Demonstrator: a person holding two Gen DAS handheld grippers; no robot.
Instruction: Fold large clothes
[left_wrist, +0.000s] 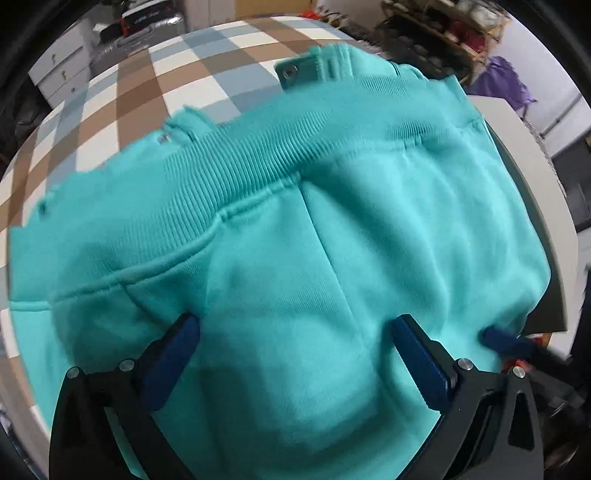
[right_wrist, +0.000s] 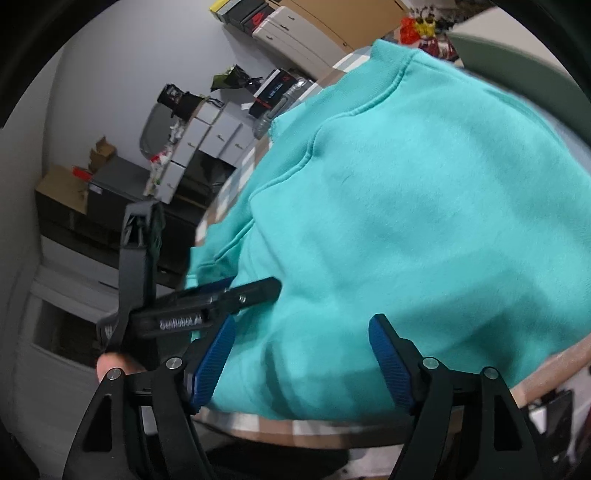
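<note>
A teal sweatshirt (left_wrist: 332, 240) lies folded on a table with a brown, blue and white checked cloth (left_wrist: 147, 92). Its ribbed hem (left_wrist: 258, 155) runs across the far side in the left wrist view. My left gripper (left_wrist: 295, 332) points steeply down over the sweatshirt, jaws wide open, nothing pinched. In the right wrist view the sweatshirt (right_wrist: 406, 221) shows its collar (right_wrist: 388, 62) at the far end. My right gripper (right_wrist: 301, 343) stands open at the near edge, the cloth bulging between its blue pads without a visible pinch. One black finger (right_wrist: 258, 291) of the left gripper reaches in from the left.
White drawers (left_wrist: 62, 70) stand beyond the table on the left, a cluttered shelf (left_wrist: 443, 29) and a purple bag (left_wrist: 502, 81) at the back right. A pale board (left_wrist: 517, 166) borders the table's right side. Cabinets and boxes (right_wrist: 207, 136) line the wall.
</note>
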